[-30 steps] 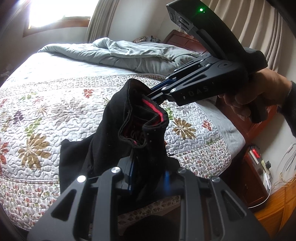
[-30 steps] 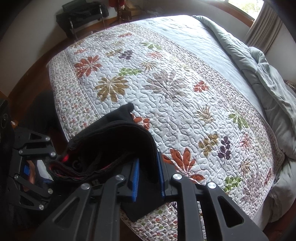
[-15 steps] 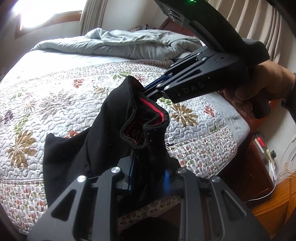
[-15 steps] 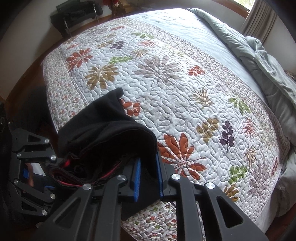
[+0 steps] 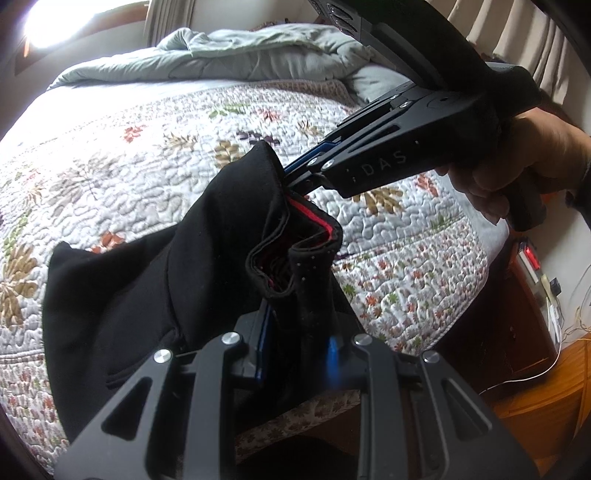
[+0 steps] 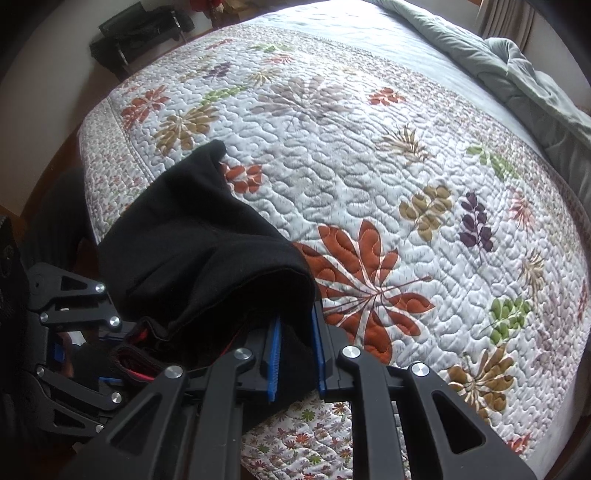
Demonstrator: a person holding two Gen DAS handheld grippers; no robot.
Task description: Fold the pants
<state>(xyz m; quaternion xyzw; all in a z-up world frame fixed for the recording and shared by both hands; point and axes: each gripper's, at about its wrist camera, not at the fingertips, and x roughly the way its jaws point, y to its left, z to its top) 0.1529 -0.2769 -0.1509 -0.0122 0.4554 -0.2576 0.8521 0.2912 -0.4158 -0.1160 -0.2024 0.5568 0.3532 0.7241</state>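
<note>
Black pants (image 5: 155, 280) with a red-lined waistband hang between both grippers, their lower part draped on the floral quilt (image 5: 110, 162). My left gripper (image 5: 299, 332) is shut on one end of the waistband. In the same view the right gripper (image 5: 291, 177), held by a hand (image 5: 517, 162), pinches the other end of the band. The right wrist view shows my right gripper (image 6: 295, 350) shut on a fold of the black pants (image 6: 192, 236), with the left gripper (image 6: 81, 339) low at the left edge, its fingertips buried in cloth.
A rumpled grey duvet (image 5: 258, 55) lies at the head of the bed. A dark nightstand (image 5: 517, 317) with a red-lit device stands by the bed's right side over wooden floor. A dark rack (image 6: 144, 33) stands beyond the bed's foot.
Both grippers have sunk toward the quilt with the pants still held. More of the black cloth now rests spread on the bed.
</note>
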